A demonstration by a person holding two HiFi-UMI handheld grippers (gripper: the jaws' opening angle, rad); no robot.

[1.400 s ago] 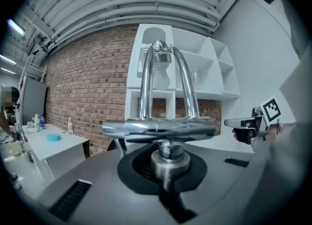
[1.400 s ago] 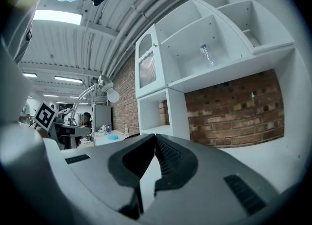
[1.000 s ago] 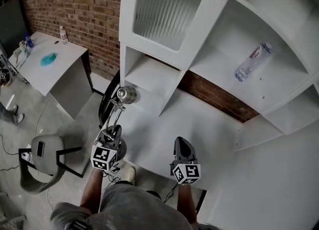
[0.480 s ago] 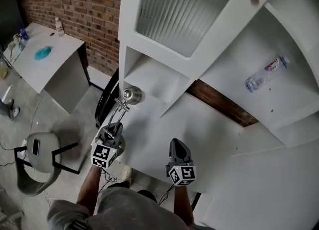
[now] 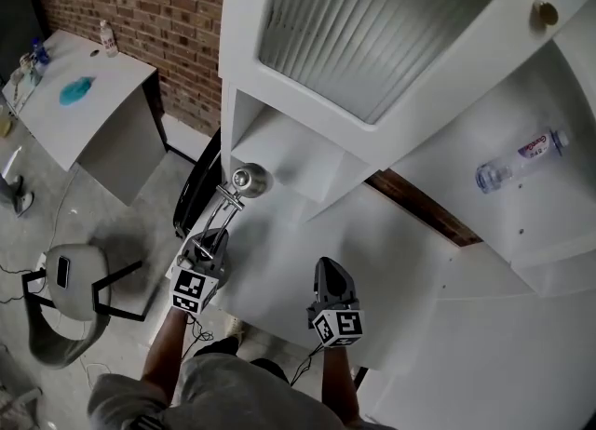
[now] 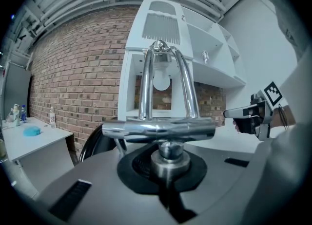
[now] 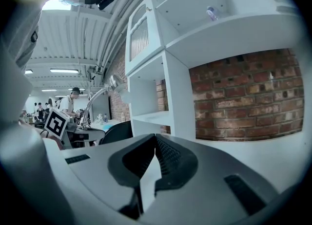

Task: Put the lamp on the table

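Observation:
A chrome desk lamp (image 5: 233, 200) with two thin arms and a round head (image 5: 250, 180) hangs over the left edge of the white table (image 5: 391, 242). My left gripper (image 5: 212, 244) is shut on the lamp's lower post. In the left gripper view the post (image 6: 165, 158) sits between the jaws, under a chrome crossbar (image 6: 158, 129), and the bulb (image 6: 161, 82) faces back at me. My right gripper (image 5: 328, 268) hovers over the table's front part, shut with nothing in it (image 7: 153, 139). The lamp (image 7: 102, 92) also shows at the left of the right gripper view.
A white shelf unit (image 5: 307, 130) with a ribbed door stands on the table; a water bottle (image 5: 520, 160) lies on its upper shelf. To the left are a black round chair back (image 5: 196, 186), a grey chair (image 5: 65, 279) and a second white table (image 5: 93, 112) with a blue cloth (image 5: 74, 91).
Both grippers have moved forward toward the shelf unit and a little lower. The lamp stays held in the left one, and the right one stays shut.

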